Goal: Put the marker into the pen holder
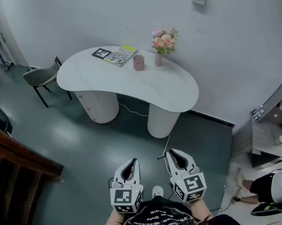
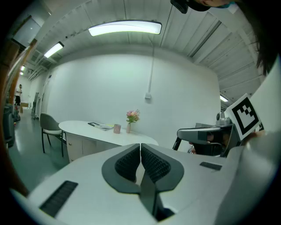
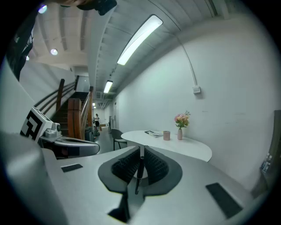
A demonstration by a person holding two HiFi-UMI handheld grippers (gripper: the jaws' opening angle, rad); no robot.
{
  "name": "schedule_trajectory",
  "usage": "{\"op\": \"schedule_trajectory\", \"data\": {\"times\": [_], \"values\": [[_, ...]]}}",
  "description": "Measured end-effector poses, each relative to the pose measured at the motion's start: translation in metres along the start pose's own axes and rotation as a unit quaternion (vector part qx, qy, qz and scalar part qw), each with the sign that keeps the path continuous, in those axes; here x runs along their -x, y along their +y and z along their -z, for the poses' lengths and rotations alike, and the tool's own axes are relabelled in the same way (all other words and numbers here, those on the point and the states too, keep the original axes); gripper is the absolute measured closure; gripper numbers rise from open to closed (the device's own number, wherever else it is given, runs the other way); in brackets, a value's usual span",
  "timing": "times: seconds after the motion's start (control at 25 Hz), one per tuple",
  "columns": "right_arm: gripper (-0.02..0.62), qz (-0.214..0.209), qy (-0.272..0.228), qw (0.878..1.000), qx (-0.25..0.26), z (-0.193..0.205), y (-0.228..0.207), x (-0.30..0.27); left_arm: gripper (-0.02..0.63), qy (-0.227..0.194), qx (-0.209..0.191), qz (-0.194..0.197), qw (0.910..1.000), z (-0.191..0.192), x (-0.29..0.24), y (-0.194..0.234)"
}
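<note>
The thin dark marker (image 3: 138, 173) looks like a little black stick. It stands almost straight up between the pads of the right gripper (image 3: 141, 148), which squeezes it tight. Its bottom end pokes out below the pads. The left gripper (image 2: 140, 145) is pinched closed with nothing in it. The pink ribbed pen holder (image 1: 139, 62) sits far off on the white curvy table (image 1: 180, 90), next to a small vase of pink flowers (image 1: 163, 42). Only the right gripper view shows the marker clearly. Only the head view shows a seated person (image 1: 281, 188) low on the right.
</note>
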State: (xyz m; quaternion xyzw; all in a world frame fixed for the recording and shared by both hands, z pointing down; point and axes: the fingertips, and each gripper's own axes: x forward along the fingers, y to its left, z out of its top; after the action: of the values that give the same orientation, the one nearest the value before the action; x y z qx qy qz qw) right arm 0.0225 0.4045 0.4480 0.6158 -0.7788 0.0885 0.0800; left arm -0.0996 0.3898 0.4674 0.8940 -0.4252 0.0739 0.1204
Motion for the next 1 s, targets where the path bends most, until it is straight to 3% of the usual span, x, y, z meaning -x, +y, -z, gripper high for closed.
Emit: {"op": "schedule_trajectory", "data": {"times": [0.6, 1.0], "values": [[0.543, 0.041, -0.029, 0.998, -0.022, -0.01, 0.02, -0.018, 0.58, 0.001, -0.008, 0.025, 0.9996, -0.001, 0.002, 0.039], [0.541, 0.026, -0.028, 0.999, -0.032, -0.004, 0.024, -0.042, 0.58, 0.014, -0.004, 0.008, 0.9999, 0.011, -0.003, 0.065]]}}
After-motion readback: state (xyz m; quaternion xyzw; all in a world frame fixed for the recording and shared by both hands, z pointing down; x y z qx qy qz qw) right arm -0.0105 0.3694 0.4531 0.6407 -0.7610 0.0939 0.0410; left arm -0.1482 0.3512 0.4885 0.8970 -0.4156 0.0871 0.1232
